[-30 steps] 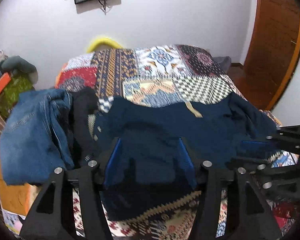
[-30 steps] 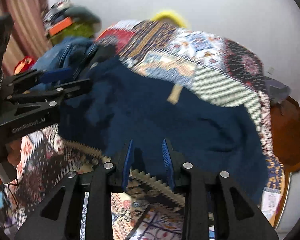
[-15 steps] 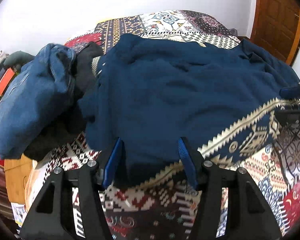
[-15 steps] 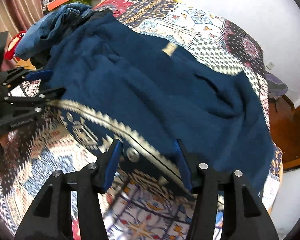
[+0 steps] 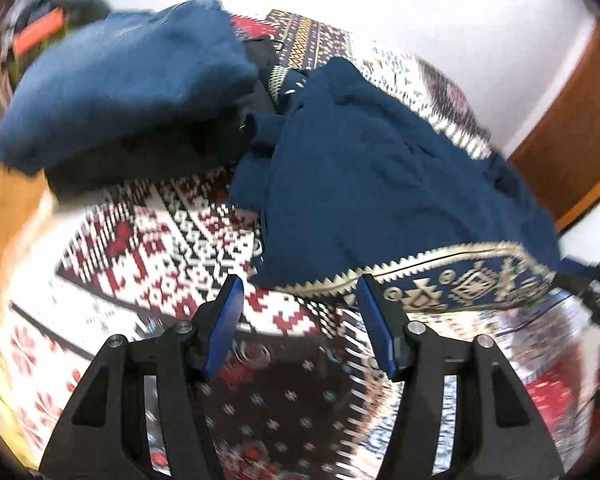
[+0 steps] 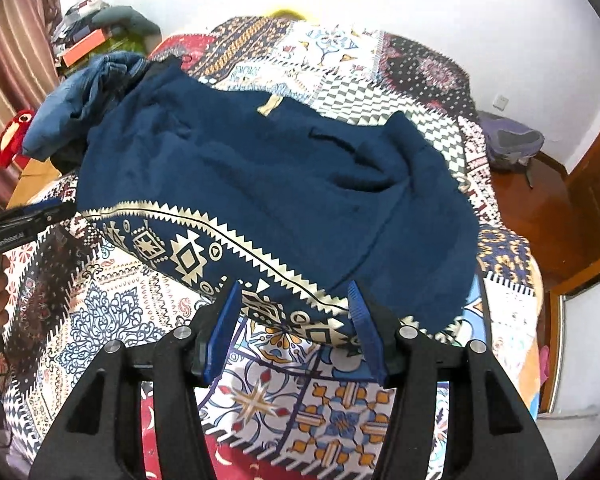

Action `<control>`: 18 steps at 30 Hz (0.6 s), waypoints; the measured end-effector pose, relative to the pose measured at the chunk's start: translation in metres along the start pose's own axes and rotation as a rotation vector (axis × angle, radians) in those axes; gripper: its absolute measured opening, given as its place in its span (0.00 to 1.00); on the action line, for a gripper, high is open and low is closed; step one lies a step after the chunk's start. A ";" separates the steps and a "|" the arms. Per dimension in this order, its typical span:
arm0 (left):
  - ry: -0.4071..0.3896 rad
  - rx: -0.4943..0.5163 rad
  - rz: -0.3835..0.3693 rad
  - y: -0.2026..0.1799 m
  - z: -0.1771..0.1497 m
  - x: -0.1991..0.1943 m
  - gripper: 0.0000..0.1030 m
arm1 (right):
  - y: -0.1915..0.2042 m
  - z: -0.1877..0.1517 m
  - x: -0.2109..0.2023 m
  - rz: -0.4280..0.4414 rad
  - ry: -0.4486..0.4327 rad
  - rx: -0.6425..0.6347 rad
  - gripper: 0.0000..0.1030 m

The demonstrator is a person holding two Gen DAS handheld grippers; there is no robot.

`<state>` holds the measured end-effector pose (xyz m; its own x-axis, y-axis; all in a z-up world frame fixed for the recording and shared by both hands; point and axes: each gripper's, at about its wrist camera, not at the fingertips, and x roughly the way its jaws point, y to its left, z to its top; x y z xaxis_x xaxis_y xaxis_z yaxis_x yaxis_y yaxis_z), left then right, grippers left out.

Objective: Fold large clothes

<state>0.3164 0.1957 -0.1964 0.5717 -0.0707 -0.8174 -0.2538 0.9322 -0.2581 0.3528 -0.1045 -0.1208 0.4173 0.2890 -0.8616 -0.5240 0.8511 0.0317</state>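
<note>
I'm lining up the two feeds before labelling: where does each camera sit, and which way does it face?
Left wrist: on the left gripper, angled down at the near-left corner of the navy garment on the patterned bedspread; own open gripper shows, right gripper at the right edge.
Right wrist: on the right gripper, looking down over the garment's patterned hem; own open gripper shows, left gripper at the left edge.
Shared: garment, bedspread, jeans.

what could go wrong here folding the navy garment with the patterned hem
1. The navy garment lies rumpled, with creases near its right side; folding now may lock them in.
2. Its far left edge sits against the pile of jeans; lifting that side could drag the pile along.
3. Both the left tongs and right tongs stand open just short of the patterned hem; a shallow bite might pinch the bedspread too.
</note>
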 end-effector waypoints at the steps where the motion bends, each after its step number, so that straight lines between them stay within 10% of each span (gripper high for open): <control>1: -0.014 -0.027 -0.020 0.002 -0.004 -0.003 0.56 | 0.000 0.000 -0.002 0.000 -0.011 0.000 0.50; 8: 0.048 -0.286 -0.337 0.011 -0.027 0.022 0.56 | 0.006 -0.002 -0.005 0.028 -0.021 0.003 0.50; 18: 0.029 -0.413 -0.388 0.014 -0.007 0.063 0.57 | 0.013 0.000 0.007 0.027 -0.016 -0.029 0.50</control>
<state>0.3436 0.2014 -0.2555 0.6634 -0.3960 -0.6349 -0.3167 0.6201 -0.7177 0.3487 -0.0918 -0.1262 0.4141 0.3187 -0.8526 -0.5564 0.8300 0.0400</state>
